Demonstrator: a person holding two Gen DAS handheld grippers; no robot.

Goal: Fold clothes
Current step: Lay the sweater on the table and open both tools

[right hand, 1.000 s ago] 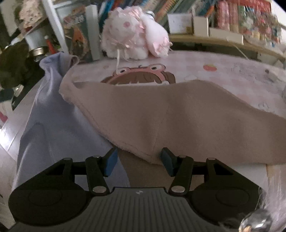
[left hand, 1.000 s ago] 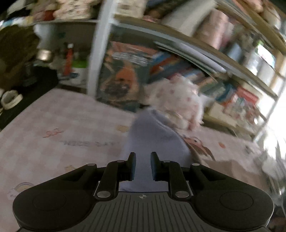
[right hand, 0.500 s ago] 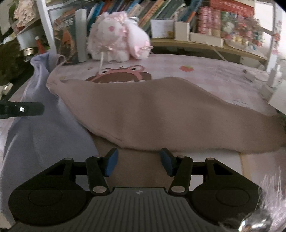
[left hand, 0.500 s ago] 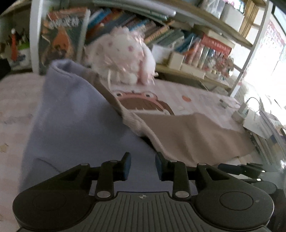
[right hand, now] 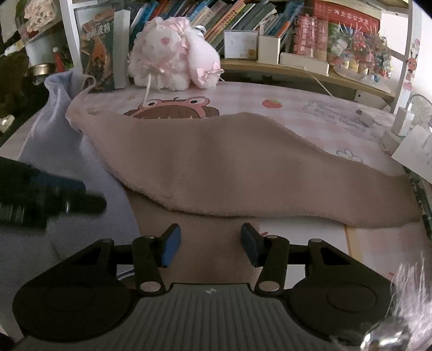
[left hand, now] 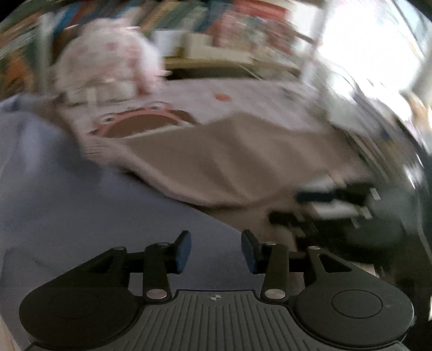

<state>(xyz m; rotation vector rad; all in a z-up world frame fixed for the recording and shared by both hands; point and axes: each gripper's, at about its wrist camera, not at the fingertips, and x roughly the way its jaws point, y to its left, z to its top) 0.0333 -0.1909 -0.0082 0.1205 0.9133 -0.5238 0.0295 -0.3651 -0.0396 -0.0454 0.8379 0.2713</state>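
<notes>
A tan fleece garment (right hand: 243,167) lies folded across the pink table, and shows blurred in the left wrist view (left hand: 229,164). A lavender garment (right hand: 64,151) lies left of it, partly under it, also in the left wrist view (left hand: 81,194). My right gripper (right hand: 210,244) is open and empty, just above the tan garment's near edge. My left gripper (left hand: 216,252) is open and empty over the lavender garment; it shows as a dark blur at the left of the right wrist view (right hand: 48,199). The right gripper appears blurred in the left wrist view (left hand: 332,205).
A pink plush toy (right hand: 172,56) sits at the table's back by bookshelves (right hand: 243,24). The pink tablecloth (right hand: 310,113) has a cartoon print (right hand: 172,108). A white charger (right hand: 402,121) and papers (right hand: 415,151) lie at the right edge.
My left gripper has swung right and opened wider, letting go of the lavender garment and moving close to the right gripper. The right gripper pulled back a little, still open.
</notes>
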